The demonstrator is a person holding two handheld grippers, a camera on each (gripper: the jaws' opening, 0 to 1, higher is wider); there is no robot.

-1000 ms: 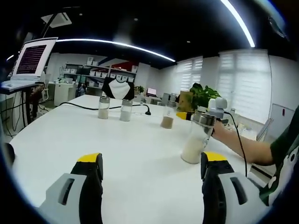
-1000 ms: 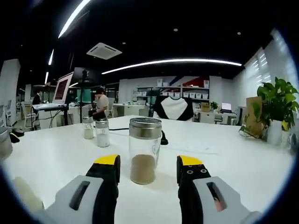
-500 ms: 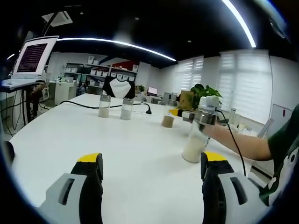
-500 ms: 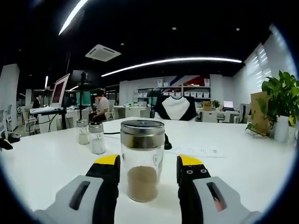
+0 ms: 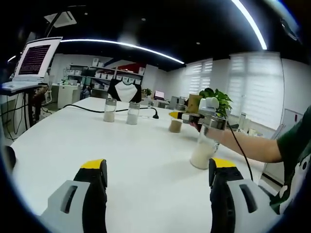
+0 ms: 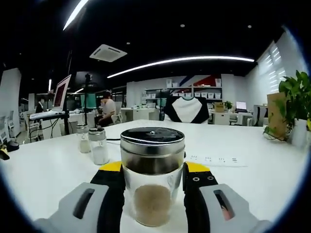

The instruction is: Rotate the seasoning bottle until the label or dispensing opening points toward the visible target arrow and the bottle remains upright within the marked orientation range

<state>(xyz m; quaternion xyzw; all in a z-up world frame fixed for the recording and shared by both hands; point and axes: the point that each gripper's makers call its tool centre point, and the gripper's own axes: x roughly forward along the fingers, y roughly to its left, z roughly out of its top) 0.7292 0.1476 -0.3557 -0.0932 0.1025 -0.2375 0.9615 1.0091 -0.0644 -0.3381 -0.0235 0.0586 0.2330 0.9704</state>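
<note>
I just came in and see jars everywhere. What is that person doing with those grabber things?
A person is working at a white table with two handheld grippers. The right gripper has its fingers on either side of a jar of brown seasoning, not clearly squeezing yet. The left gripper is open, holding nothing. A jar of white powder stands upright nearby.

Bright ceiling light strips [image 5: 121, 45] glare overhead (edges bend), focus sharp.

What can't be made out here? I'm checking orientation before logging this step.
- Target arrow: none can be made out on the white table in either view.
- Label on the brown-powder bottle: not discernible, right gripper view.
- Right gripper contact with that bottle: its glass hides the fingertips.
- Laptop screen text: too small, left gripper view.
</note>
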